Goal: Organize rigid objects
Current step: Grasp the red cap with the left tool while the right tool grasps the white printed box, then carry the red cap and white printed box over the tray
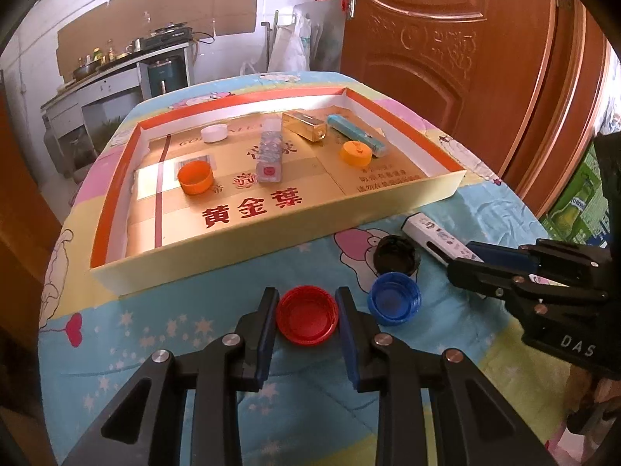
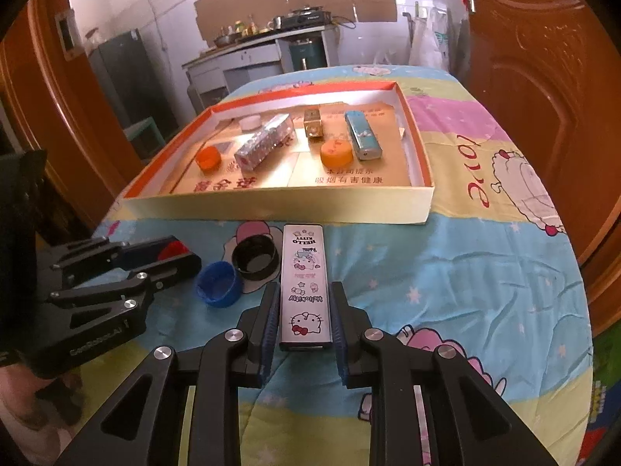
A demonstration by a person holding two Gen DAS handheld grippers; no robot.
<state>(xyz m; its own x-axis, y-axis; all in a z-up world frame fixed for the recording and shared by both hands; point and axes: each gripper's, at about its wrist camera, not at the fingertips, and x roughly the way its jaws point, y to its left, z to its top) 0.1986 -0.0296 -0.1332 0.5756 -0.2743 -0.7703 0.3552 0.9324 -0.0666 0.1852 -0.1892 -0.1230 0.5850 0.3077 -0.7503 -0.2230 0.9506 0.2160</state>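
My left gripper point(image 1: 306, 310) has its pads on both sides of a red bottle cap point(image 1: 307, 319) lying on the cloth; it also shows in the right wrist view point(image 2: 170, 256). My right gripper point(image 2: 304, 310) is closed around a white Hello Kitty lighter case point(image 2: 304, 283), also seen in the left wrist view point(image 1: 438, 239). A blue cap point(image 1: 394, 299) point(image 2: 217, 283) and a black cap point(image 1: 396, 258) point(image 2: 254, 260) lie between the grippers. The shallow box point(image 1: 271, 246) point(image 2: 271, 209) holds two orange caps, a white cap and several lighters.
The table has a cartoon-print cloth point(image 2: 446, 272). A brown door point(image 1: 446, 39) stands close on the right. A kitchen counter point(image 2: 264, 39) stands behind. The table edge point(image 2: 574, 272) curves close to the right.
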